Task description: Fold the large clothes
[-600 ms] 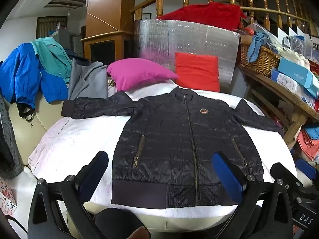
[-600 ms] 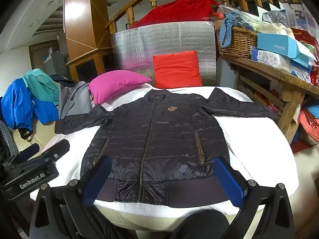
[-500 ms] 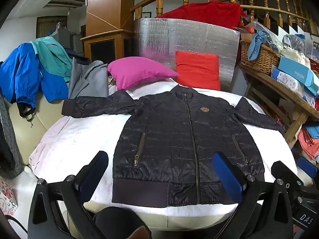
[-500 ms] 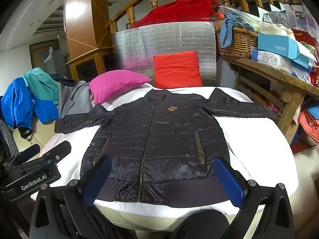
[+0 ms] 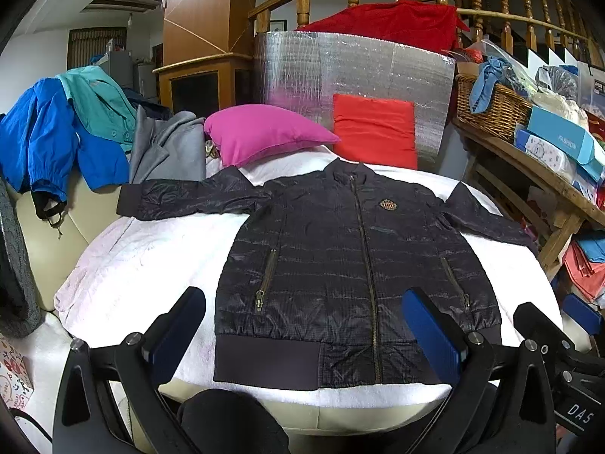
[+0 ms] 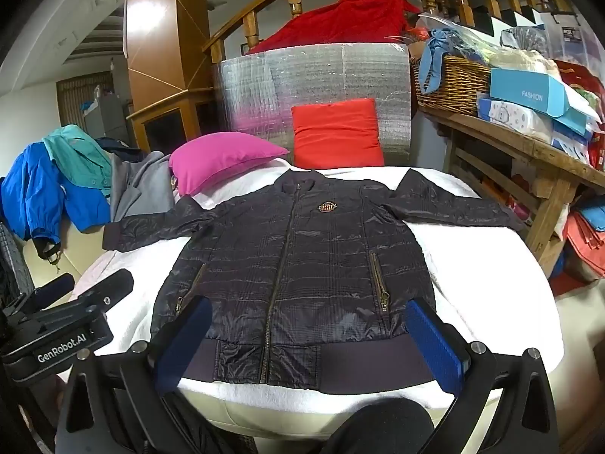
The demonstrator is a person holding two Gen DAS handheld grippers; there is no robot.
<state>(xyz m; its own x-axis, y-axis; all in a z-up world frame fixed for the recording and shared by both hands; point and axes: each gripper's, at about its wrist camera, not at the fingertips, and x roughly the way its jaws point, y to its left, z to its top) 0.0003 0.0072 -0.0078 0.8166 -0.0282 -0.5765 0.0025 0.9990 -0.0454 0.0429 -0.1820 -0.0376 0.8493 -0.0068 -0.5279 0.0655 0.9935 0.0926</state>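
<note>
- Both grippers, left gripper and right gripper, hung released and empty, short of the hem.
- Black jacket lay flat, zipped, face up on the white-covered bed, sleeves spread wide.
- Best start, I judged: pinch each sleeve cuff, then fold it inward across the chest, keeping the slippery shell smooth.
</note>
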